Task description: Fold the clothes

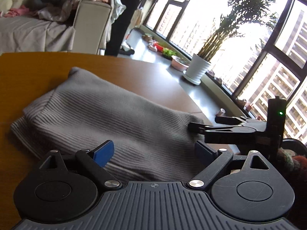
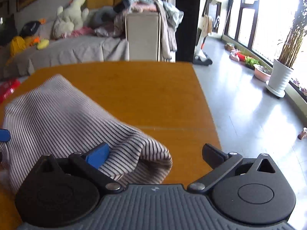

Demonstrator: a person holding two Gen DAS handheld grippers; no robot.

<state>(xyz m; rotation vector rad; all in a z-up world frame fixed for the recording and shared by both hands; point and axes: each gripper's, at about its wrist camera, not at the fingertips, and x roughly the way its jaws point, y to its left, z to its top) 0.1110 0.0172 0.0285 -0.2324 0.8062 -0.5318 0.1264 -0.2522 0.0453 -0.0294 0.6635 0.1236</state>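
Note:
A folded grey ribbed garment with thin dark stripes (image 1: 107, 115) lies on the orange-brown wooden table (image 1: 28, 71). My left gripper (image 1: 153, 151) is open and low over the garment's near edge, its blue pads (image 1: 103, 153) spread wide over the cloth without clamping it. My right gripper (image 1: 211, 123) shows at the right of the left wrist view, its tips at the garment's right corner. In the right wrist view the garment (image 2: 63, 118) fills the left side. The right gripper (image 2: 155, 154) is open there, with the rolled fold end lying by its left pad (image 2: 97, 155).
The table's right edge (image 2: 207, 103) drops to a grey floor. A white potted plant (image 2: 280, 78) and small items stand by the windows. Behind the table stand a covered sofa with plush toys (image 2: 69, 19) and a piled armrest (image 2: 144, 32).

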